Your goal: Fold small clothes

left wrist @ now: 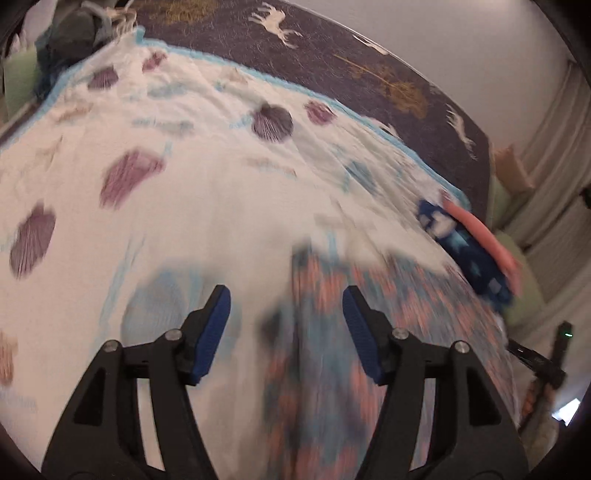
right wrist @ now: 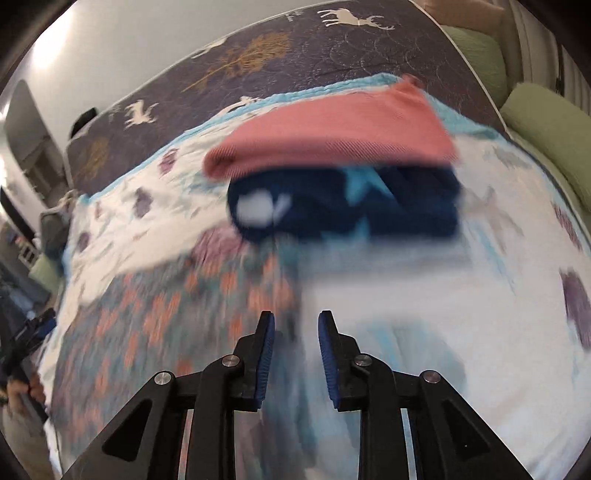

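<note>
A small garment with an orange, teal and blue pattern (left wrist: 321, 369) (right wrist: 166, 314) lies flat on a white cloth printed with purple shells (left wrist: 184, 166) (right wrist: 443, 314). My left gripper (left wrist: 286, 295) hovers over the garment's left edge, open, with nothing between its blue pads. My right gripper (right wrist: 296, 321) is over the garment's right edge, its jaws a narrow gap apart and nothing pinched. Beyond the garment sits a folded stack: a pink piece (right wrist: 332, 129) (left wrist: 487, 236) on a navy one with pale stars (right wrist: 351, 206) (left wrist: 465, 251). Both views are blurred.
The white cloth covers a bed with a dark quilt showing white deer and gold trees (left wrist: 332, 48) (right wrist: 295, 48). Green cushions (right wrist: 546, 125) lie at the bed's right side. A grey-green heap of clothes (left wrist: 74, 33) sits at the far left corner.
</note>
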{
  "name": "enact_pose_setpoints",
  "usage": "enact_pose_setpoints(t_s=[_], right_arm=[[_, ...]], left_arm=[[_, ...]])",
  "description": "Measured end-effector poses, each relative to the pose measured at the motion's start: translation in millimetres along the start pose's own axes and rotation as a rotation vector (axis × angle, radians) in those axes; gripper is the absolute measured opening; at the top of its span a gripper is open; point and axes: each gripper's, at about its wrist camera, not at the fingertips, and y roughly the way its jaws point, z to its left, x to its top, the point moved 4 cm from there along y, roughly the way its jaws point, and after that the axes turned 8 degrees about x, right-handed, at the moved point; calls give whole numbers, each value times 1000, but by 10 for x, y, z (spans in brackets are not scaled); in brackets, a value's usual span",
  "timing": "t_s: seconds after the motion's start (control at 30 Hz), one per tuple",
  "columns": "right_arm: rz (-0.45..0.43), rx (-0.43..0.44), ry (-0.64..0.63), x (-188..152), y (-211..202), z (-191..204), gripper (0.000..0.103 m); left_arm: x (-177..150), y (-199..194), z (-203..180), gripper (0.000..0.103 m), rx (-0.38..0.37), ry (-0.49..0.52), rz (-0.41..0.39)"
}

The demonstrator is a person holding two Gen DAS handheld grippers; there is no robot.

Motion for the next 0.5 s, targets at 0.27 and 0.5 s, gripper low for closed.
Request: enact_pose_setpoints(t_s=[0.27, 0.5], right_arm=[[29, 116, 90, -1194, -775, -47, 38], [33, 168, 57, -1457, -915, 195, 43]], left_arm=[[-1338, -693, 193, 69, -130, 1, 103], [-1475, -832, 72, 71, -110, 68, 21]])
